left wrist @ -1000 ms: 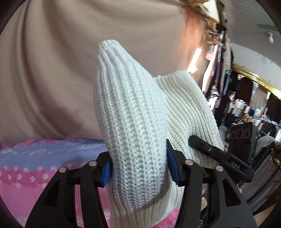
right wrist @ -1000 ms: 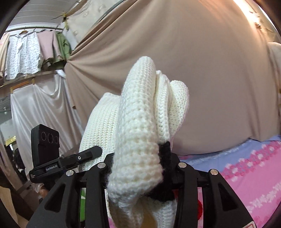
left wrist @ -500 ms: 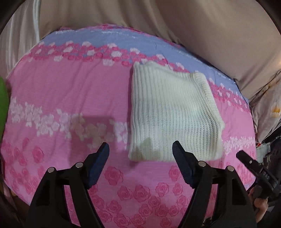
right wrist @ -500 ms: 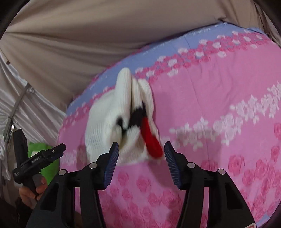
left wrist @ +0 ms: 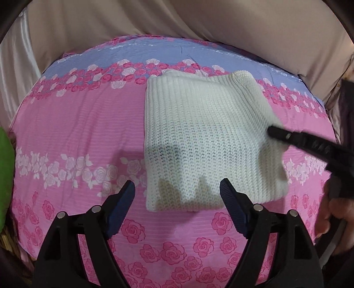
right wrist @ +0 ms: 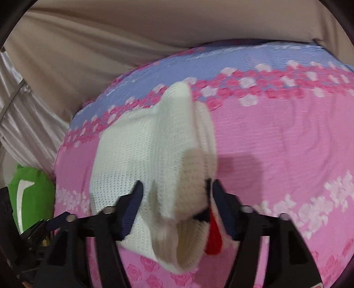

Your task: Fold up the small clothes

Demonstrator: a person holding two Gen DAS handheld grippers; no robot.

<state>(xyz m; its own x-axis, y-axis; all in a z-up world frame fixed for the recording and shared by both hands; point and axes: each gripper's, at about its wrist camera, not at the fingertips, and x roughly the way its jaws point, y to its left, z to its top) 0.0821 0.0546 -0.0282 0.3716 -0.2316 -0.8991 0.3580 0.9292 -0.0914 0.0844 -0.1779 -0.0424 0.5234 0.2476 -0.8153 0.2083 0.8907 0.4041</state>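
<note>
A folded white knit sweater (left wrist: 205, 141) lies flat on the pink floral bedsheet (left wrist: 73, 133). My left gripper (left wrist: 177, 199) is open and empty, just in front of the sweater's near edge. In the right wrist view the sweater (right wrist: 150, 155) shows its stacked right edge with black and red knit detail (right wrist: 212, 239). My right gripper (right wrist: 174, 199) is open, its fingers either side of that edge with slack around it. The right gripper's body (left wrist: 309, 144) shows at the right of the left wrist view.
Beige fabric (left wrist: 177, 20) hangs behind the bed. A green object (right wrist: 31, 192) sits off the bed's left edge. The sheet has a blue band (left wrist: 154, 51) along its far side. A hand (left wrist: 334, 212) holds the right gripper.
One second ago both grippers held the sweater up. Both have let go and the sweater lies on the bed. The right gripper has moved in around the sweater's edge.
</note>
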